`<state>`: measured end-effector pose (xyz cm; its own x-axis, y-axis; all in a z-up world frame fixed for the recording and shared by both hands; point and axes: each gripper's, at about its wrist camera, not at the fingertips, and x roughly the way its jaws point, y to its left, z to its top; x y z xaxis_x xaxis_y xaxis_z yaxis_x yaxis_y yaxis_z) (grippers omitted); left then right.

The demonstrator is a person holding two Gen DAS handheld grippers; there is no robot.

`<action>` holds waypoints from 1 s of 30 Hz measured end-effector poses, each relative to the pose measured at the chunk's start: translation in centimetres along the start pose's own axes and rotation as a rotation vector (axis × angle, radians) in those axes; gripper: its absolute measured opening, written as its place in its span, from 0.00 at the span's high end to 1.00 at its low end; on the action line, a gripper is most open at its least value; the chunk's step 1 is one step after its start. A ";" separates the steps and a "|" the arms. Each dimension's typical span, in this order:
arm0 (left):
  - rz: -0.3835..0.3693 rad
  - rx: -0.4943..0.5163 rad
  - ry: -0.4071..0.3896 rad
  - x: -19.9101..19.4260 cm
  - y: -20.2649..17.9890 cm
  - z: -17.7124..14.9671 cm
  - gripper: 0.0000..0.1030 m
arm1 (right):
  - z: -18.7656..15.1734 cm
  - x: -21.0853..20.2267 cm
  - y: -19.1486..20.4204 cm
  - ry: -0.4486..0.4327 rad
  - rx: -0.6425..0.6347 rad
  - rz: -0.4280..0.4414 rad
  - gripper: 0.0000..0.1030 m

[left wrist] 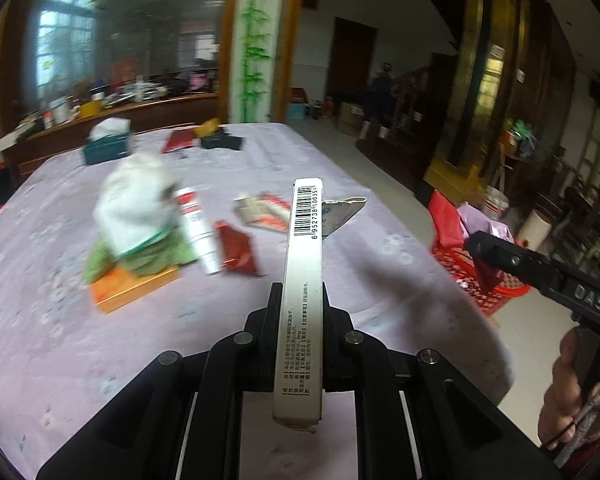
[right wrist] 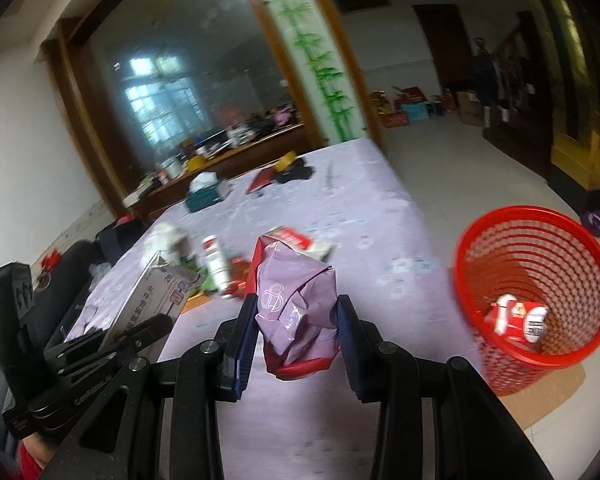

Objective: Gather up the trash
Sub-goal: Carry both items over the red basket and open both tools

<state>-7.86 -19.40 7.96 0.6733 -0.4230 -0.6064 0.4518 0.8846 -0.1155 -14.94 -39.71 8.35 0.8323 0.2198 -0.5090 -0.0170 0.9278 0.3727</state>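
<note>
Your left gripper (left wrist: pixel 300 300) is clamped tight on a slim white box (left wrist: pixel 300 292), held edge-up and sticking well out past the fingers. Your right gripper (right wrist: pixel 296 316) is closed on a crumpled purple-and-red wrapper (right wrist: pixel 296 304), the pads pressing its sides while the lower end hangs loose below them.

Both loads are over the table (left wrist: pixel 220 352), near its edge. The red basket (right wrist: pixel 532 280) stands on the floor just off that edge, to your right, with a red-and-white pack already in it.

More litter lies farther back on the cloth: a white tube (left wrist: pixel 198 232), a red packet (left wrist: pixel 238 250) beside it, and a flat carton (left wrist: pixel 264 212).

The risks, as I judge them: the box is long and gripped only at its middle, so a quick swing could pivot it out. The wrapper is light and springy and may drift wide if you let go too high. The two grippers are close together; crossing toward the basket, one could knock the other's load free.
</note>
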 end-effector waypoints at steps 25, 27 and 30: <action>-0.349 0.051 0.199 14.4 -19.1 6.8 0.49 | 3.9 -4.7 -21.7 -0.124 0.378 -0.296 0.51; -0.341 0.043 0.173 14.2 -18.6 6.7 0.45 | 3.9 -4.6 -22.2 -0.120 0.386 -0.294 0.47; -0.349 0.041 0.181 13.6 -17.6 6.7 0.45 | 3.7 -4.8 -22.2 -0.127 0.375 -0.309 0.43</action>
<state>-2.74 -42.06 7.07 0.3626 -0.6525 -0.6654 0.6611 0.6834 -0.3098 -16.49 -62.50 5.44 0.8284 -0.1082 -0.5496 0.4216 0.7665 0.4846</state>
